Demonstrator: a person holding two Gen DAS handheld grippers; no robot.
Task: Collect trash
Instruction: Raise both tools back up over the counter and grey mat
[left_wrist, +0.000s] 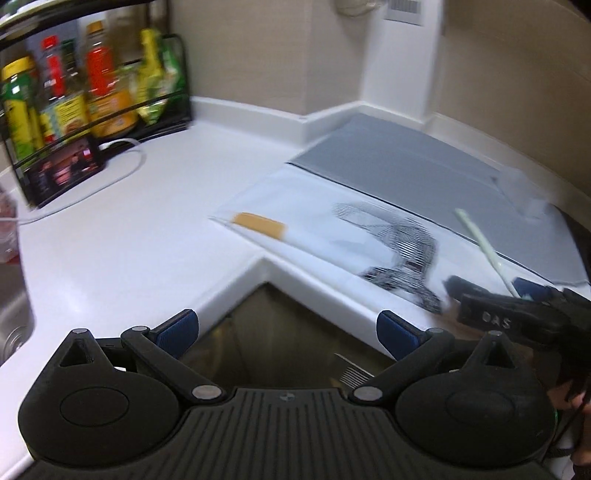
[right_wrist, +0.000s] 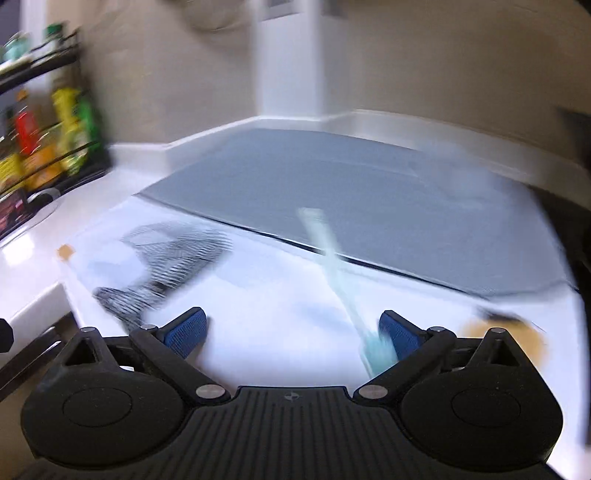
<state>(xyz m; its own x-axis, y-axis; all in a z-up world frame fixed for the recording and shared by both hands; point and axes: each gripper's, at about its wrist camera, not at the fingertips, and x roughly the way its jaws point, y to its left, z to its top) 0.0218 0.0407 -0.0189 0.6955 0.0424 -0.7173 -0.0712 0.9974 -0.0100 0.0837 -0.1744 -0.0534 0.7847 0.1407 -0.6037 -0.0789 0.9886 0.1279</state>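
A flat white plastic bag (left_wrist: 317, 229) with a black striped print and an orange label lies on the white counter (left_wrist: 129, 240), partly over a grey mat (left_wrist: 406, 166). A pale straw-like stick (left_wrist: 484, 247) rests across the bag and mat. My left gripper (left_wrist: 288, 330) is open and empty, hovering over the counter's inner corner. My right gripper (left_wrist: 495, 291) comes in from the right by the stick's near end. In the blurred right wrist view my right gripper (right_wrist: 293, 330) is open. There the stick (right_wrist: 332, 266) ends beside the right pad (right_wrist: 400, 334), not pinched.
A black wire rack (left_wrist: 74, 122) of sauce bottles stands at the back left, with a white cable (left_wrist: 125, 166) in front of it. A sink (left_wrist: 14, 317) lies at the far left. Crumpled clear plastic (left_wrist: 524, 192) sits on the mat's right side. Walls close the back.
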